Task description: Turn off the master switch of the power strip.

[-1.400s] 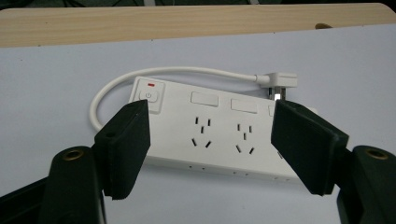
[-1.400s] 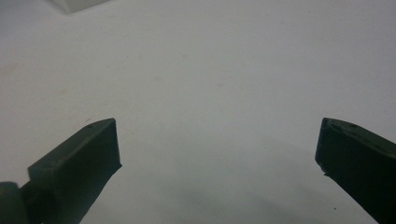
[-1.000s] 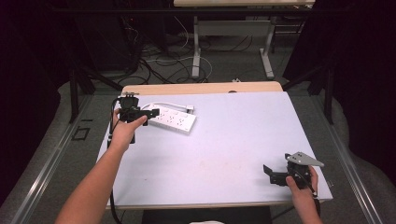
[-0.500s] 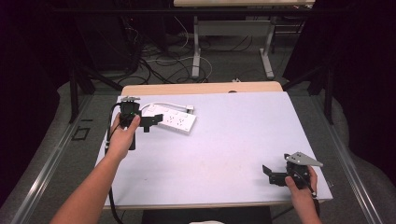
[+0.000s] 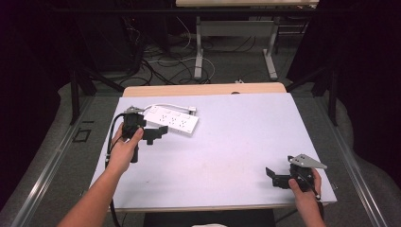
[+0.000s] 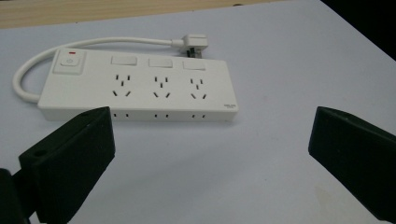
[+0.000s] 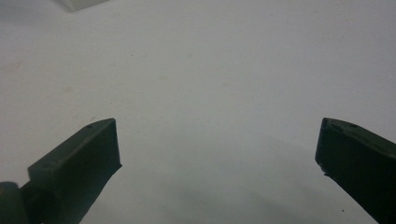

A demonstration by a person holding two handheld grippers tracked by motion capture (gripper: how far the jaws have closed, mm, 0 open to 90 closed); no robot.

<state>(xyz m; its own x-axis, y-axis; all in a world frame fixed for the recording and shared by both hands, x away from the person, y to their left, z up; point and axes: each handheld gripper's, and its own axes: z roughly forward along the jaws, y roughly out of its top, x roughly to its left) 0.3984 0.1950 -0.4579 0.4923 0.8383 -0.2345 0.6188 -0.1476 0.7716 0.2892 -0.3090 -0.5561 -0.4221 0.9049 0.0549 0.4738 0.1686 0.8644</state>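
Note:
A white power strip (image 5: 171,120) with three sockets lies flat at the table's far left, its white cord looped back to its plug (image 6: 194,39). My left gripper (image 5: 156,134) hovers just in front of the strip (image 6: 140,91), apart from it. Its jaws have just been opening, and in the left gripper view (image 6: 210,154) they stand wide with nothing between them. My right gripper (image 5: 273,178) rests near the front right corner, open, and bare table shows between its jaws in the right gripper view (image 7: 217,158).
The white table top (image 5: 236,137) has a wooden strip (image 5: 203,89) along its far edge. Desk legs and cables stand on the floor beyond. A black cable (image 5: 109,142) trails from the left gripper off the table's left side.
The left gripper has drawn back from the power strip's left end toward the person. The strip stays on the table. The right hand has not moved.

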